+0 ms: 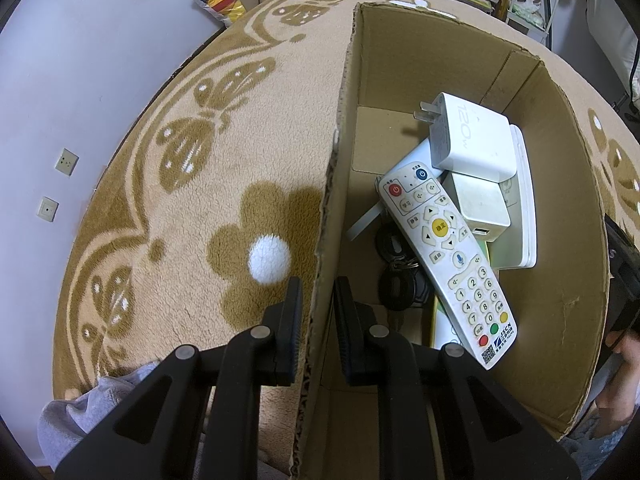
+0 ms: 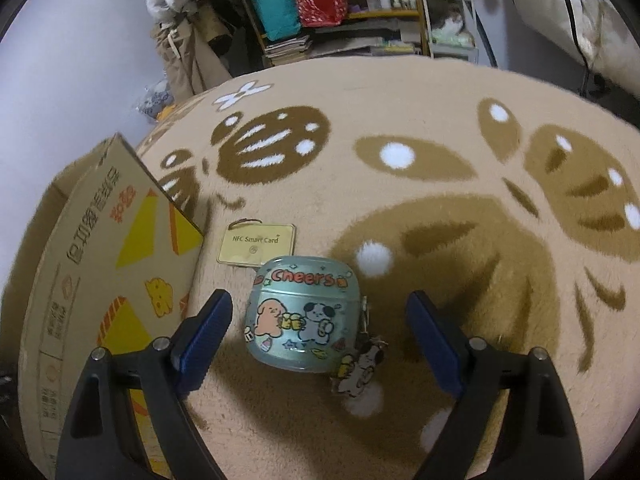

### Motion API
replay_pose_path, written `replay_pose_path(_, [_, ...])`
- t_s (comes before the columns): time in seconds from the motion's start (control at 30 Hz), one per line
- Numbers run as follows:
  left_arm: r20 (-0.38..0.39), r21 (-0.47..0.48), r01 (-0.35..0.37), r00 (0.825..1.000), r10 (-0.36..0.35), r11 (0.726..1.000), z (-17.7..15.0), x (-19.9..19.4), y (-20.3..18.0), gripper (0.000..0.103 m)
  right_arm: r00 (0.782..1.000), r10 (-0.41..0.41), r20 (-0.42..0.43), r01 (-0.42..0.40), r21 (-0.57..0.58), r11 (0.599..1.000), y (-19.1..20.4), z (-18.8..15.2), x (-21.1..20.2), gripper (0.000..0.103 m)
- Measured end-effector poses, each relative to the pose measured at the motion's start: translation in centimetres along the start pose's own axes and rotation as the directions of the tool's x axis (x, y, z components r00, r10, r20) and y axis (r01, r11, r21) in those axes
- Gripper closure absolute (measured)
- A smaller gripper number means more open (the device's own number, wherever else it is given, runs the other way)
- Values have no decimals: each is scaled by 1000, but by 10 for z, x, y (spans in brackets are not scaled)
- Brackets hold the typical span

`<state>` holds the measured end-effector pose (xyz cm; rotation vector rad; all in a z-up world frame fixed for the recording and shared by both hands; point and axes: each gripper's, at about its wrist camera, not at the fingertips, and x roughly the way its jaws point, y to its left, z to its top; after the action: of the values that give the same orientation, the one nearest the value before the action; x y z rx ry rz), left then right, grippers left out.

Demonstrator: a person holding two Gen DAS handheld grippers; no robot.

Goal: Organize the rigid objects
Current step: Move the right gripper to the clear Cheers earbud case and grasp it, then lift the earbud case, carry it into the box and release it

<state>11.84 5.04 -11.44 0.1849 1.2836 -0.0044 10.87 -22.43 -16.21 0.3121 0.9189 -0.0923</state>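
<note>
Evidently the left gripper is pinching the cardboard box wall, steadying it, while the right gripper is hanging wide open around the earbud case.

Tan butterfly-patterned rug, white remote

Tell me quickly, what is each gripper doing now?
Left gripper: jaws closed on the wall of the cardboard box.
Right gripper: jaws open, empty, either side of the earbud case.

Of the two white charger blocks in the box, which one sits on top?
The white charger marked 120W, prongs pointing left, lies uppermost; the plainer white block is beneath it, beside the remote in the cardboard box.
</note>
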Motion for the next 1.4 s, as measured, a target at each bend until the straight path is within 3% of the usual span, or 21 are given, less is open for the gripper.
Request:
replay_pose_path(0.1, [0,0,-1,1000,1,1000,0,0,0,87,1000,-12,-19,11,-27,1000,5,-2,3,37])
replay_pose_path(0.27, [0,-2,3,1000,-3,1000,0,-1,0,87,999,-53,5,53,-31,998,6,-6,-4,37])
replay_pose_path(0.83, [0,-3,4,1000,-4,1000,0,-1,0,87,997,-45,66,41,57,998,-12,-3,-42,37])
replay_pose_path(1.4, [0,0,0,1000,0,1000,0,-1,0,87,984,46,172,-39,-45,998,31,13,-85,37])
